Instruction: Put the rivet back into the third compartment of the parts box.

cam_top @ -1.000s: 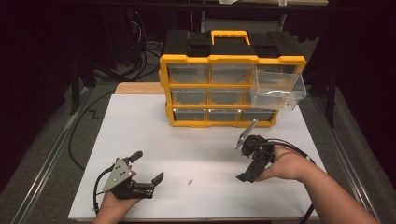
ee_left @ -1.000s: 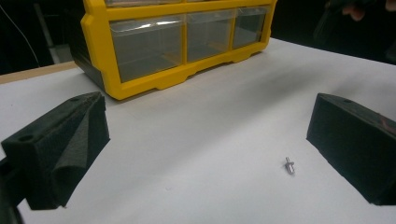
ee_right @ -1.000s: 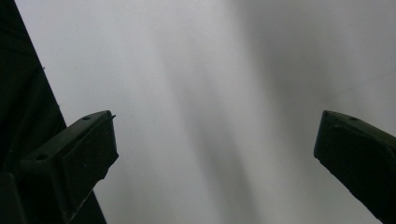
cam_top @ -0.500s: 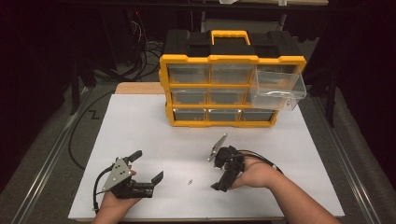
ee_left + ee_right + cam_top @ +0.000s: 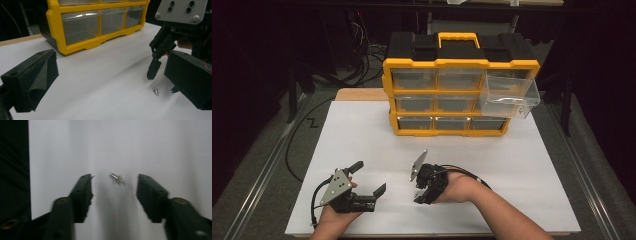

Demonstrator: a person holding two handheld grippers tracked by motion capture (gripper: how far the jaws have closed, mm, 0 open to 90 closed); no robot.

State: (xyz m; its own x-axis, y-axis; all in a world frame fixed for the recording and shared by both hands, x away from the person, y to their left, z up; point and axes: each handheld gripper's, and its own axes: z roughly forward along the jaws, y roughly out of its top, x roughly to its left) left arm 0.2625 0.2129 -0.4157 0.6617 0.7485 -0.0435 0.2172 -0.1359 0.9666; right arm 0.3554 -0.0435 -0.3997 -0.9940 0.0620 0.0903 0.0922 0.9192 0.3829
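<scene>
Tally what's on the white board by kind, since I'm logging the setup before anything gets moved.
Organizer: 1
Pulled-out clear drawer: 1
Small metal pin: 1
Grippers, left and right: 2
Total: 5

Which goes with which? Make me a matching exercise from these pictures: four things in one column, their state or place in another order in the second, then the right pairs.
Things:
1. top right drawer
2. small metal pin
3. left gripper
4. handle

States or places:
A. lying on the white table top between two open jaws
B. yellow, on top of the drawer cabinet
C. pulled out of the cabinet, clear plastic
D. held low near the table's front edge, jaws apart and holding nothing

Pairs: 1-C, 2-A, 3-D, 4-B
</scene>
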